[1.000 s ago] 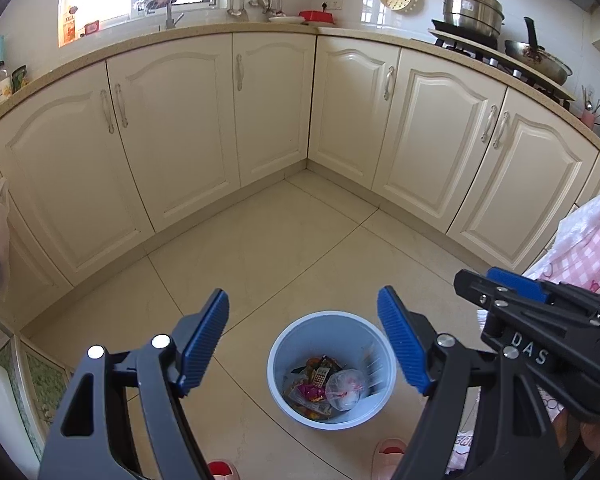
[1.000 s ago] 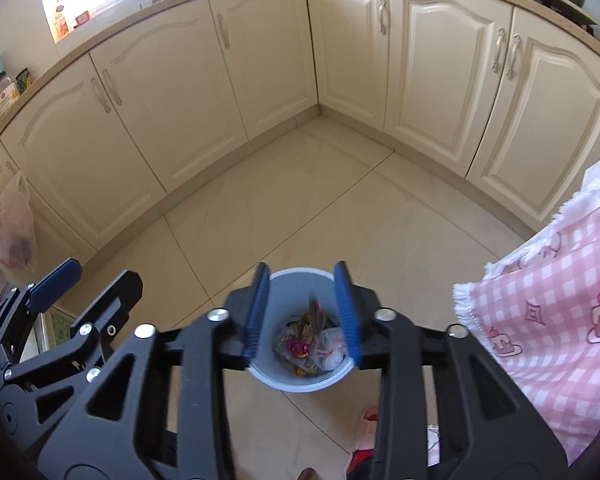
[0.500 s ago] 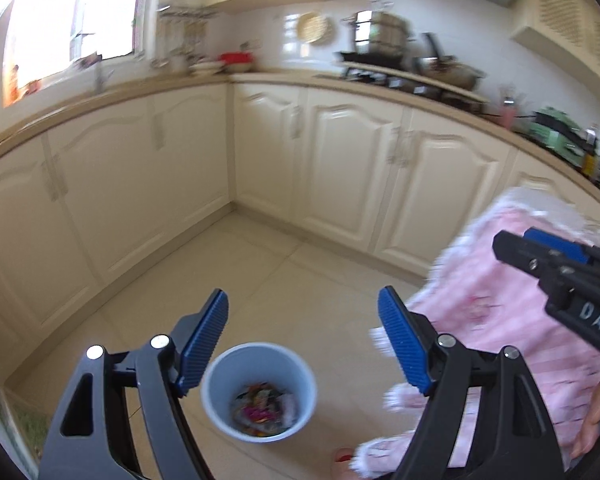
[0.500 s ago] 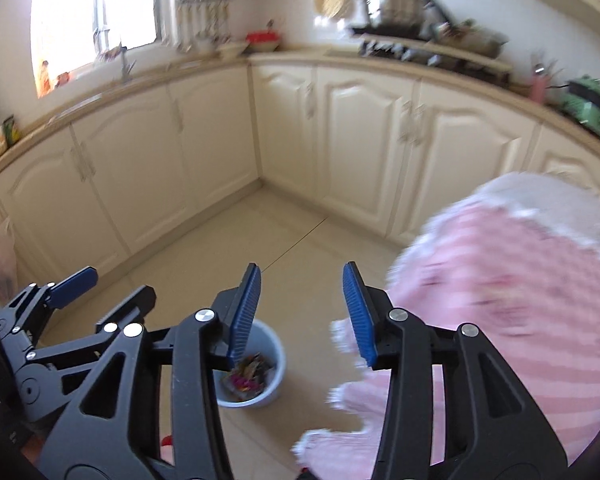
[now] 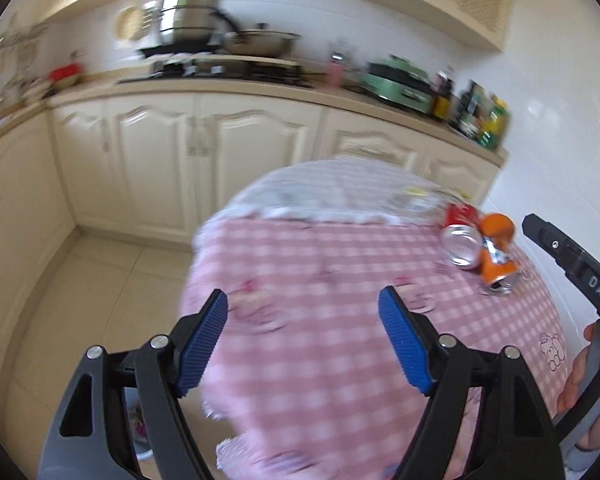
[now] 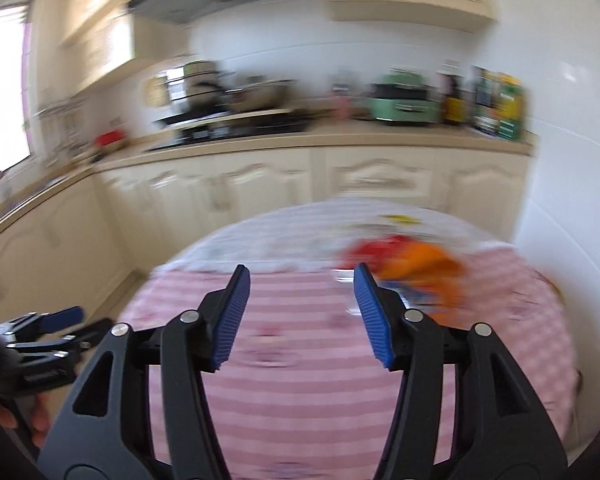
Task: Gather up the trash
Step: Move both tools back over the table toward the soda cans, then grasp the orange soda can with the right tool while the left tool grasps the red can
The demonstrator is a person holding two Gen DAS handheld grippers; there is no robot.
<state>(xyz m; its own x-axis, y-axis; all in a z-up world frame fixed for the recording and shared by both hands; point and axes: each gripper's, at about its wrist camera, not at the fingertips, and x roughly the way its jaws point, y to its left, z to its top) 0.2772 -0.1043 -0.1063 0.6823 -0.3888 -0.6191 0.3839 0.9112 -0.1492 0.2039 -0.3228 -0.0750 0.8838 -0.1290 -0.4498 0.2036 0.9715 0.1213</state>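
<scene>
A crushed orange can (image 5: 498, 258) and a red can (image 5: 460, 234) lie together at the far right of a round table with a pink checked cloth (image 5: 320, 280). In the right wrist view they show as blurred orange (image 6: 432, 266) and red (image 6: 376, 250) shapes. My left gripper (image 5: 303, 342) is open and empty above the table's near part. My right gripper (image 6: 300, 312) is open and empty, with the cans just right of its right finger. The trash bin (image 5: 138, 428) is mostly hidden behind the left gripper's left finger.
Cream cabinets (image 5: 220, 152) run along the back with a stove and pots (image 5: 204, 46) on the counter, and a green appliance (image 5: 396, 84) and bottles (image 5: 480, 116) at the right. A white wall (image 5: 560, 140) stands right of the table.
Both grippers have swung up and right from the floor bin to the pink table. The cans have come into view. The right gripper's jaws have opened wider.
</scene>
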